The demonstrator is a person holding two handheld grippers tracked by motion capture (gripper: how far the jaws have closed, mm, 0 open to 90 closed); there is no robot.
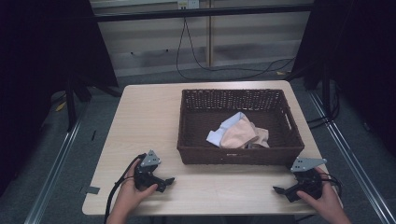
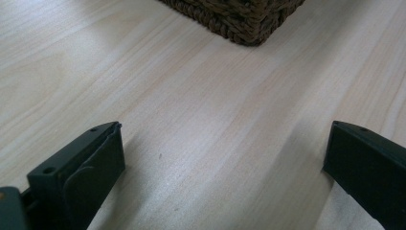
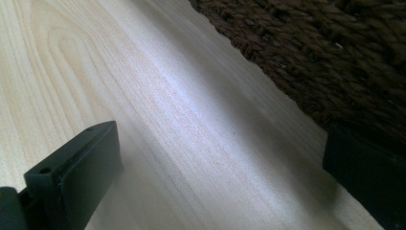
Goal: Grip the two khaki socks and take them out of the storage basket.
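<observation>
So there's a dark brown woven basket sitting on the far-right half of a light wood desk, rectangular with tall wicker sides, and that chunky braided weave is showing up really clearly in the right gripper view. Lying inside it, toward the near wall, is a crumpled bundle of cloth, a peachy-pink piece bunched on top of a pale blue one, with a bit of beige peeking out on the right side. Both grippers are resting low on the desk in front of the basket, one on each side. The left gripper is pointing in toward the middle from the near left, its jaws standing wide apart with nothing but bare wood between them. The right gripper is sitting just beside the basket's near right corner, pointing left, and its jaws are spread wide too, gripping nothing. Neither one is touching the cloth or the basket.
</observation>
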